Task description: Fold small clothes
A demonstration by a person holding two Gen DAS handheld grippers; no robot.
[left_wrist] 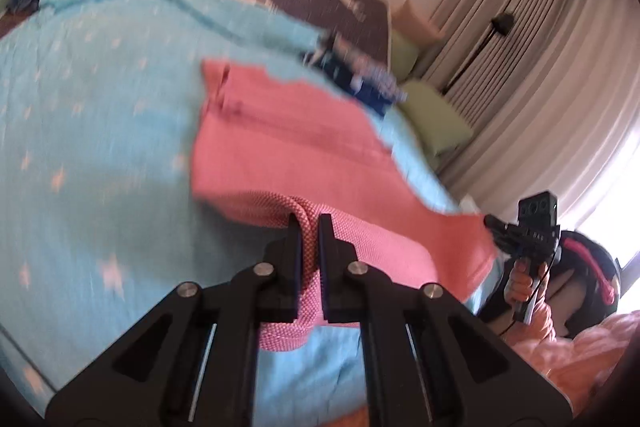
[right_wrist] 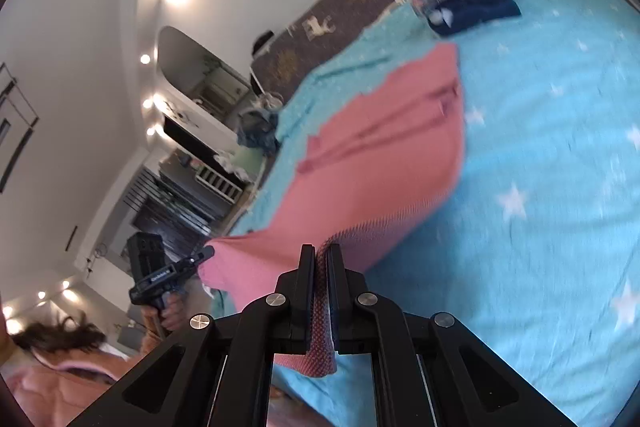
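- Clamping a bunched edge of the pink garment [left_wrist: 288,147], the left gripper [left_wrist: 309,223] has narrow jaws.
- The right gripper [right_wrist: 321,253] pinches another edge above the blue star blanket [right_wrist: 540,167].

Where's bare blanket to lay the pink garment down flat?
Free: the starred blue blanket right of the pink garment, below the folded navy pile. Crowded: that pile at the far edge, and the crumpled clothes heap at the other corner.

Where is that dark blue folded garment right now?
The dark blue garment lies at the far end of the turquoise blanket, beyond the pink cloth, beside a patterned piece.
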